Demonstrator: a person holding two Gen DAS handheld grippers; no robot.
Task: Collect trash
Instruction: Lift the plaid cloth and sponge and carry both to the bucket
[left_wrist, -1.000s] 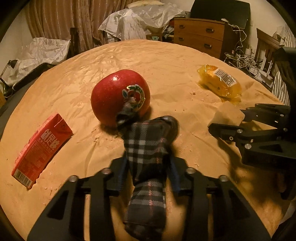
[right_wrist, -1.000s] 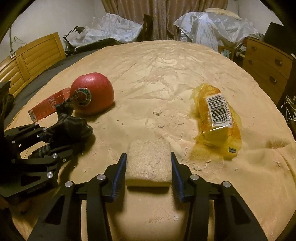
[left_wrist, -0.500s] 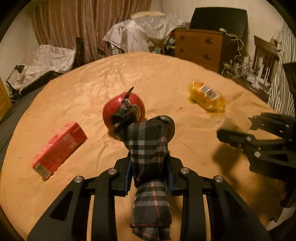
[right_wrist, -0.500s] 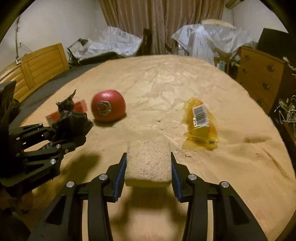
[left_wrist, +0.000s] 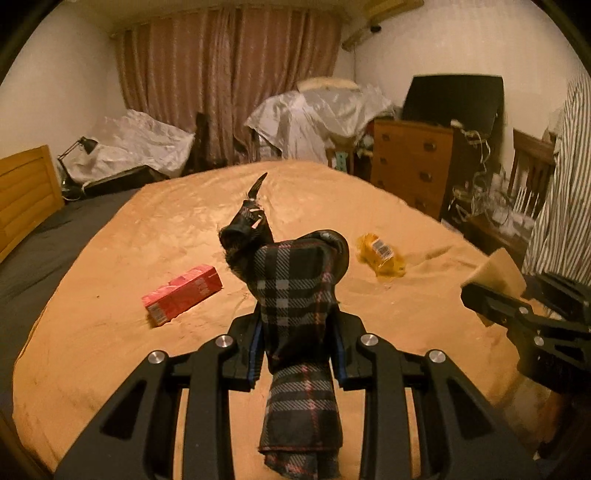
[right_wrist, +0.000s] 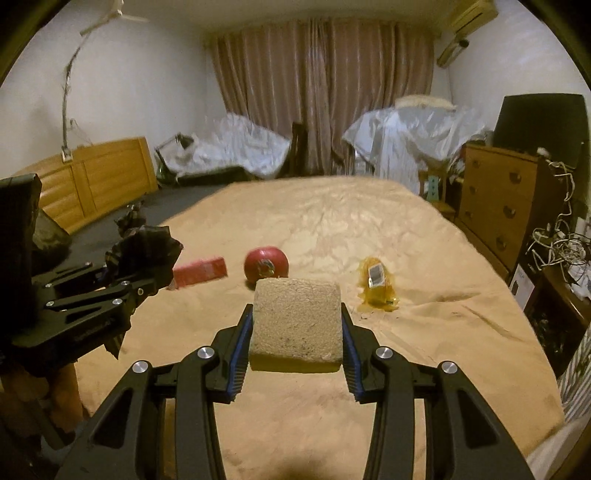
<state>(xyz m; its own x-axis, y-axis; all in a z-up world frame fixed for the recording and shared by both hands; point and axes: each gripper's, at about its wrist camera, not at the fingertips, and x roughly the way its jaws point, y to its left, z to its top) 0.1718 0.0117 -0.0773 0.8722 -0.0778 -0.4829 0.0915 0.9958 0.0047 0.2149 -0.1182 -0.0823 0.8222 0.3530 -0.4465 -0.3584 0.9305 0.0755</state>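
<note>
Apple (right_wrist: 266, 264) partly behind sponge (right_wrist: 295, 325).

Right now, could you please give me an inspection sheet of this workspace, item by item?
Surface: tan cover over the bed, wrinkled, crumbs near the middle.
Job's things: red carton lying flat; yellow wrapper lying with its barcode up; red apple between them, apart from both.
Clutter: nothing seen beyond those.
Grippers: left gripper shut on a plaid cloth, held above the cover; right gripper shut on a sponge, also lifted.
Cables: tangled white cables beside the wooden dresser.
Surroundings: closed curtains, plastic-sheeted piles, desk lamp, dark sheet left of the cover.
</note>
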